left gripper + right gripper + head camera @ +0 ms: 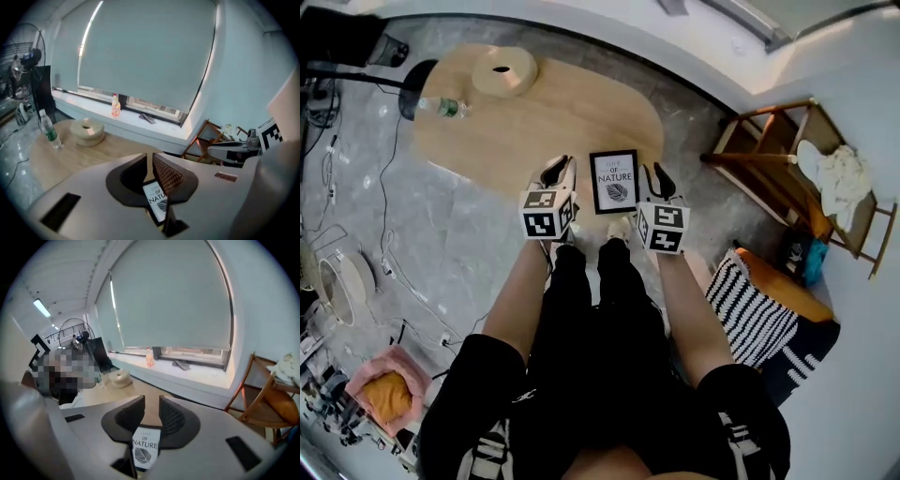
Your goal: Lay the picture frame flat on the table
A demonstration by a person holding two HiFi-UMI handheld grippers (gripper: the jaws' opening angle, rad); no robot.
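**Frame on table, both grippers clear of it**

The picture frame (pixel 614 181) lies print-up at the near edge of the wooden table (pixel 534 122), apparently flat. The left gripper (pixel 560 169) stands just left of it, its jaws drawn nearly together with only a thin slit between them and nothing pinched. The right gripper (pixel 656 173) stands just right of the frame, jaws spread and empty. A bottle (pixel 441 108) lies at the table's far left.

Head view looks steeply down; both gripper views face the window (pixel 140 56), sharing the table (pixel 534 122)
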